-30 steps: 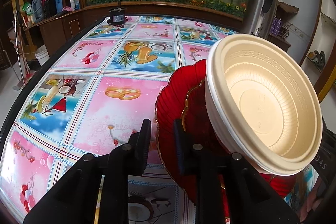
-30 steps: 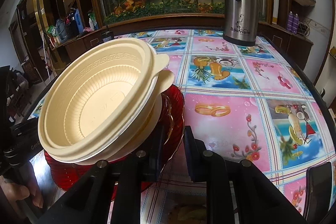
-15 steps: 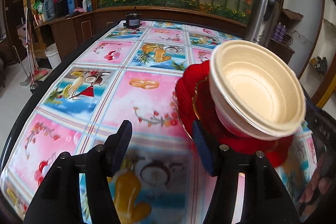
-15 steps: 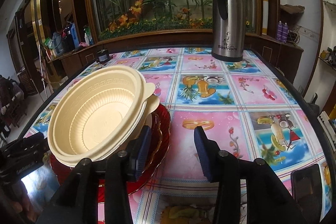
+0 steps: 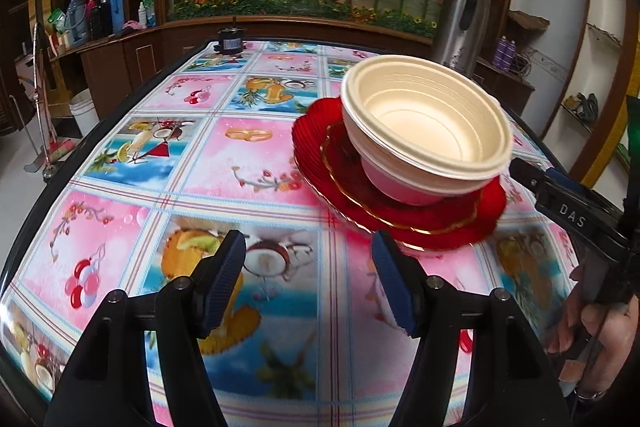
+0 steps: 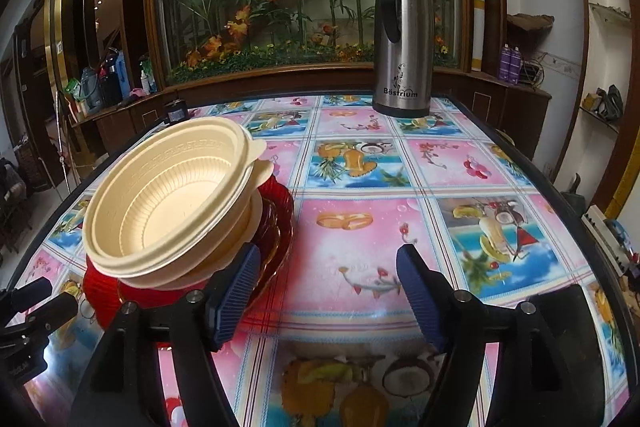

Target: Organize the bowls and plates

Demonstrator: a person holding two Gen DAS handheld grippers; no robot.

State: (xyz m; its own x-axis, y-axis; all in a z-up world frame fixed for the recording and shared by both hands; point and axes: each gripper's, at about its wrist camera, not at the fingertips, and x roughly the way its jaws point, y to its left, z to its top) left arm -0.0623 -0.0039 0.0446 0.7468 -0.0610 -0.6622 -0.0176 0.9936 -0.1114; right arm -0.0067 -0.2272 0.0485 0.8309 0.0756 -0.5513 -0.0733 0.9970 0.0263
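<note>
Stacked cream bowls (image 5: 424, 119) (image 6: 168, 199) rest on red plates (image 5: 340, 163) (image 6: 280, 219) lying on the patterned table. My left gripper (image 5: 308, 283) hangs over the tablecloth, left of and nearer than the stack; its jaws are opening with nothing between them. In the right wrist view my right gripper (image 6: 324, 291) is at the stack's right edge, jaws opening and empty; its left fingertip (image 6: 236, 287) overlaps the plate rim in view. The right gripper body shows at the edge of the left wrist view, held by a hand (image 5: 600, 331).
A steel thermos jug (image 6: 404, 43) (image 5: 460, 15) stands at the table's far end. A small dark object (image 5: 230, 39) sits at the far left corner. The table's dark rim (image 6: 572, 203) curves round both sides. A glass case with plants stands behind.
Both grippers let go of the red plates, opened wide and drew back from the stack. The stack, tilted before, now lies flat on the table.
</note>
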